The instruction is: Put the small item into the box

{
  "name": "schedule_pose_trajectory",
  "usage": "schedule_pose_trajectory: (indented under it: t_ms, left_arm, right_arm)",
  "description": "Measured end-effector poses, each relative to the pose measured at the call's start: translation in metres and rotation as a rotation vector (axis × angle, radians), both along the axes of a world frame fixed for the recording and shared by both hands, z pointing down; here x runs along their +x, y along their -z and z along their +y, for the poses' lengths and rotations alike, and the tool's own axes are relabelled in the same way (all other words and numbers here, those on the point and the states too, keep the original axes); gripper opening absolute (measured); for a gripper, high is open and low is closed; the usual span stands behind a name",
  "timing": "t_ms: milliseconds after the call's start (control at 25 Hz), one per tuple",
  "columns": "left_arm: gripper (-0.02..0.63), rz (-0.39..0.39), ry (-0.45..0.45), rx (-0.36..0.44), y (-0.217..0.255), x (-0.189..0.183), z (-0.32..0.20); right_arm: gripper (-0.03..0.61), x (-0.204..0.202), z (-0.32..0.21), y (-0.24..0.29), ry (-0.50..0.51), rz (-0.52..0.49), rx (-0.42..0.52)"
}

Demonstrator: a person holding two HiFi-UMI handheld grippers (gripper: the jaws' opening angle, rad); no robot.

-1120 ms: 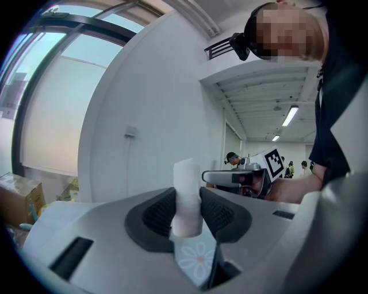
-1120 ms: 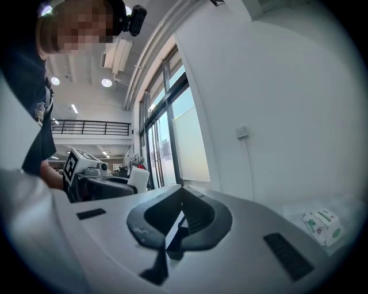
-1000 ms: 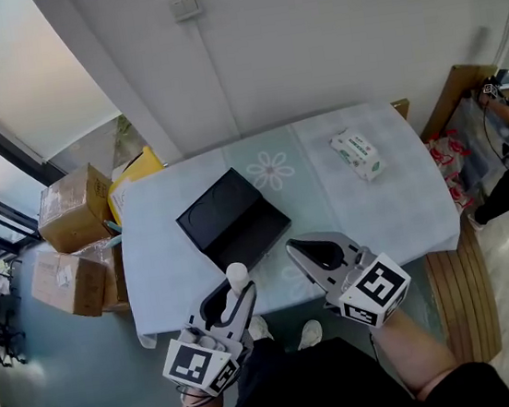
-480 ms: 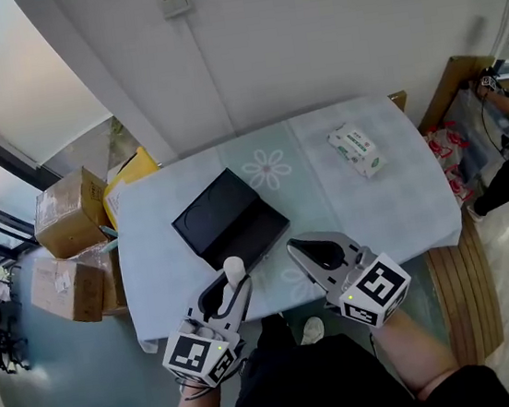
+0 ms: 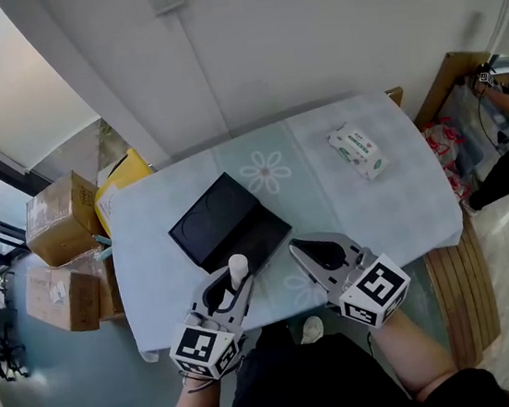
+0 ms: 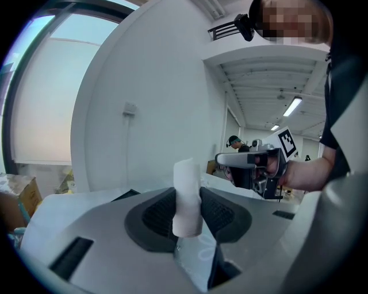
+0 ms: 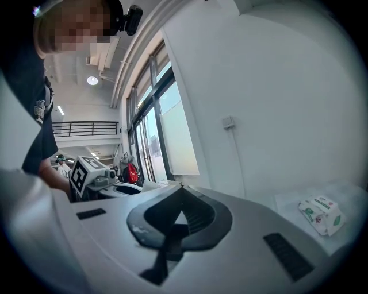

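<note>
My left gripper is shut on a small white cylinder, which stands upright between its pads. It hovers just off the near corner of an open black box that lies on the table. In the left gripper view the small white cylinder stands up out of the jaws, with the black box as a thin dark edge beyond. My right gripper is shut with nothing in it, to the right of the left one over the table's near edge; its tips meet.
A white and green tissue pack lies at the table's far right, seen as a tissue pack in the right gripper view too. Cardboard boxes are stacked on the floor to the left. A wooden board leans at the right.
The left gripper with the white cylinder has shifted slightly forward and right toward the box's near corner. The right gripper has stayed in place.
</note>
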State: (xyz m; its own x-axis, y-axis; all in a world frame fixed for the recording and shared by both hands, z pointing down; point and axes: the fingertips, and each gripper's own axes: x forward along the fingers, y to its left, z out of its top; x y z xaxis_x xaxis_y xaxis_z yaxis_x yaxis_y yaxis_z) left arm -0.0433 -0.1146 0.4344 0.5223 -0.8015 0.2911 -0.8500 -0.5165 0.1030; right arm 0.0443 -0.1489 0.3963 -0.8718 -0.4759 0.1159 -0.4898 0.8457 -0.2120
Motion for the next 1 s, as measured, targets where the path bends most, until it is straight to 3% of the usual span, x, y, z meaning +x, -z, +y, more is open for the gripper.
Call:
schedule_pose_trajectory:
  t_ms: [520, 1000]
  left_arm:
    - [0.132, -0.104, -0.022, -0.15, -0.072, -0.023, -0.037]
    - [0.132, -0.296, -0.054, -0.31, -0.148, -0.037, -0.06]
  right_arm:
    - [0.009, -0.023, -0.027, -0.035, -0.021, 0.038, -0.092]
    - [0.009, -0.039, -0.048, -0.068, -0.022, 0.073, -0.164]
